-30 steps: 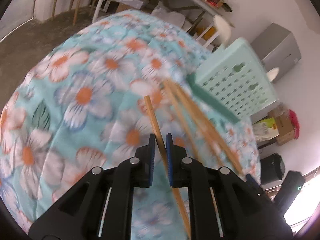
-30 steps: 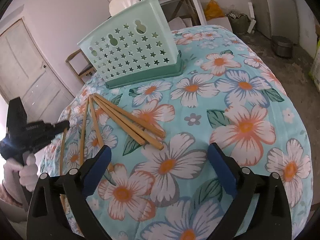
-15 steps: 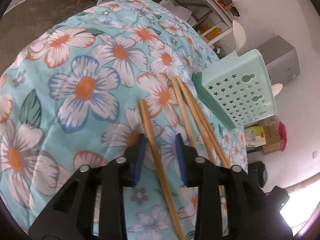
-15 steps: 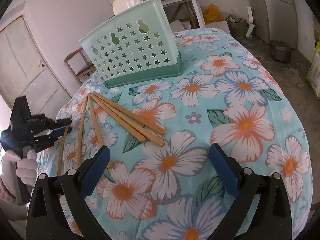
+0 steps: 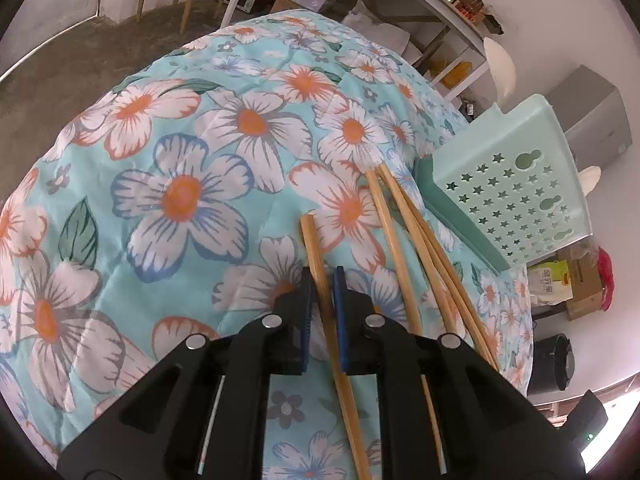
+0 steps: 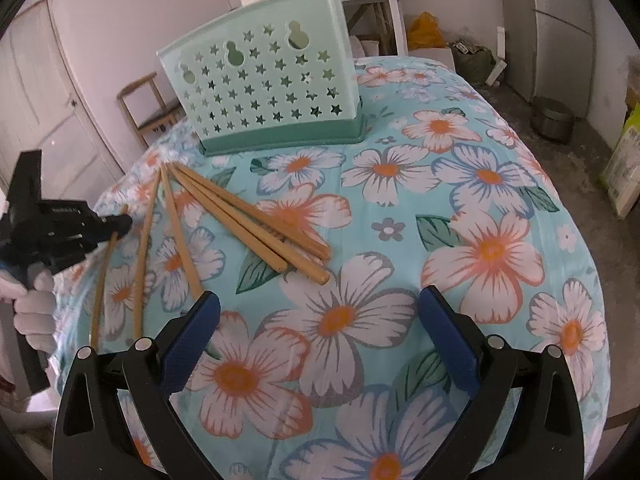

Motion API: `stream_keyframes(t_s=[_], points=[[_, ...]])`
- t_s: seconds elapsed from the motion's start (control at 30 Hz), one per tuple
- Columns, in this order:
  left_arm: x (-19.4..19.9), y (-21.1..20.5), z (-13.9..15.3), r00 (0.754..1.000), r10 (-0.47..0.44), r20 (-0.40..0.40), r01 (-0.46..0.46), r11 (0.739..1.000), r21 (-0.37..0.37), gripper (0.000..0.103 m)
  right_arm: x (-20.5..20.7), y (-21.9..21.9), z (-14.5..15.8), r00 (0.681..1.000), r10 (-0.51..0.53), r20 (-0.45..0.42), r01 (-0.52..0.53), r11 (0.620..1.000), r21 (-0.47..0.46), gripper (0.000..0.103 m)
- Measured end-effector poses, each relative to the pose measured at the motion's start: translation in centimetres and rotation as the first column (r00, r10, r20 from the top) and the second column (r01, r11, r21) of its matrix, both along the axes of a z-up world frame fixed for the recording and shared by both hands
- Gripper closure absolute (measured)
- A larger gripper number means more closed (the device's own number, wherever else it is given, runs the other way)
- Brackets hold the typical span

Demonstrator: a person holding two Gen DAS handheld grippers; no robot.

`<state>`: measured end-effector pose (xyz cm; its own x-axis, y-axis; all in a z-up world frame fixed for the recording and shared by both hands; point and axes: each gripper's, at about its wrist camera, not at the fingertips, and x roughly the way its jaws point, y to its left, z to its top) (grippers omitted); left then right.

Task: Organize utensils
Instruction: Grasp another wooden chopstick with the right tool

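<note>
Right wrist: chopsticks (image 6: 256,220) fanned just before mint basket (image 6: 264,88)

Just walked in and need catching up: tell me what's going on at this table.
A person is sorting chopsticks on a flowered tablecloth. The left hand-held gripper is closing on one chopstick, apart from the loose chopsticks. The right hand-held gripper hovers open and empty. The green holder stands upright behind; no chopsticks show in it.

open floral cloth (image 6: 400,208) right of chopsticks (image 6: 256,220), star-pierced holder (image 6: 264,92) blocking far edge
</note>
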<state>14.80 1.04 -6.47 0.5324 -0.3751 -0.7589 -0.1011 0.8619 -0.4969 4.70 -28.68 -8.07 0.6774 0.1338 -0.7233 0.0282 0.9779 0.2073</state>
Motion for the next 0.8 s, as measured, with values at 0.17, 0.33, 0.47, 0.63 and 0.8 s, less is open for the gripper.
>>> stream_keyframes(t_s=[0.17, 0.33, 0.47, 0.63, 0.8], points=[[-1.2, 1.2, 0.8, 0.998, 0.012, 0.058, -0.012, 1.000, 0.000, 0.093, 0.0, -0.4, 0.4, 1.000, 0.007, -0.018, -0.006, 1.000, 0.018, 0.008], [-2.4, 3.0, 1.0, 0.993, 0.033, 0.115, -0.038, 0.998, 0.045, 0.092, 0.0, -0.2, 2.3, 1.000, 0.002, 0.018, -0.002, 1.000, 0.013, 0.031], [-2.6, 4.0, 0.4, 0.992, 0.041, 0.122, -0.045, 0.998, 0.034, 0.091, 1.1, 1.7, 4.8, 0.992, 0.096, 0.088, -0.103, 0.991, 0.084, 0.042], [-2.9, 4.1, 0.1, 0.990, 0.030, 0.138, -0.035, 0.999, 0.037, 0.090, 5.1, 5.5, 6.1, 0.967, 0.242, 0.079, -0.252, 0.955, 0.155, 0.059], [-2.9, 4.1, -0.1, 0.990, 0.027, 0.138, -0.032, 0.999, 0.028, 0.090, 9.8, 10.6, 5.3, 0.923, 0.385, -0.005, -0.381, 0.914, 0.141, 0.072]])
